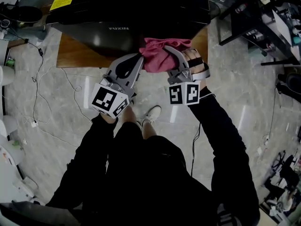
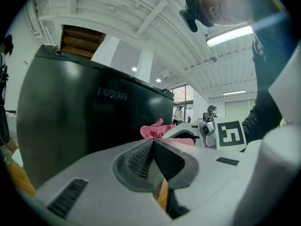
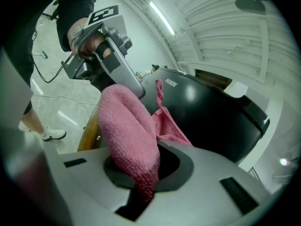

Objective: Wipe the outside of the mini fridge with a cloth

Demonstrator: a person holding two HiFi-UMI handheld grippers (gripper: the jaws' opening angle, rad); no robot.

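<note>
Gripping cloth [image 1: 157, 55] in right gripper [image 1: 172, 56], jaws pinched on a fold. Fridge [image 1: 131, 13] dead ahead at 12 o'clock, cloth bunched at its near face, touching or nearly. Left gripper [image 1: 139, 58] closed, empty, at cloth's 9 o'clock. Likely wiping along 9-to-3 with right.

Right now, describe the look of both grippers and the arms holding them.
Both the left gripper and right gripper are light grey moulded plastic with dark ribbed pads. Each carries a white cube with black square markers. The sleeves are black.
</note>
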